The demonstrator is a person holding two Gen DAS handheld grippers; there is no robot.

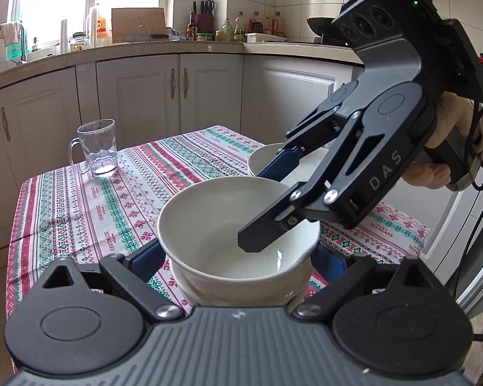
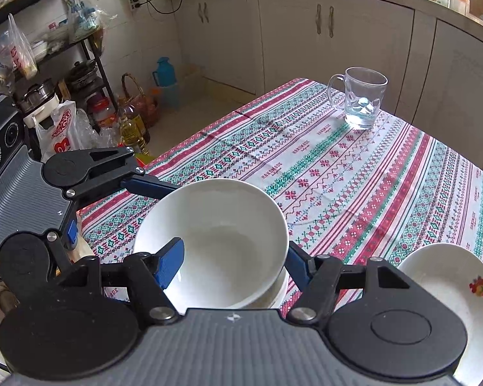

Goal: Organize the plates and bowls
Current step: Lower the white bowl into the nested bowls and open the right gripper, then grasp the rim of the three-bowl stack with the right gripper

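Note:
A white bowl (image 1: pixel 222 225) (image 2: pixel 215 244) sits nested on a second white bowl (image 1: pixel 241 296) near the table's front edge. My left gripper (image 1: pixel 238 257) is open, its blue fingers on either side of the bowls; it also shows in the right wrist view (image 2: pixel 151 189) at the left. My right gripper (image 2: pixel 232 260) is open, one finger (image 2: pixel 169 262) inside the top bowl and the other outside its rim. It shows from the side in the left wrist view (image 1: pixel 257 212). A white plate (image 2: pixel 447 289) (image 1: pixel 270 157) with a fruit print lies to the right.
A glass mug (image 1: pixel 96 148) (image 2: pixel 360 99) stands at the far side of the patterned tablecloth (image 1: pixel 112 199). Kitchen cabinets (image 1: pixel 177 90) run behind the table. A shelf with bags and bottles (image 2: pixel 64 96) stands on the floor beyond the table's left edge.

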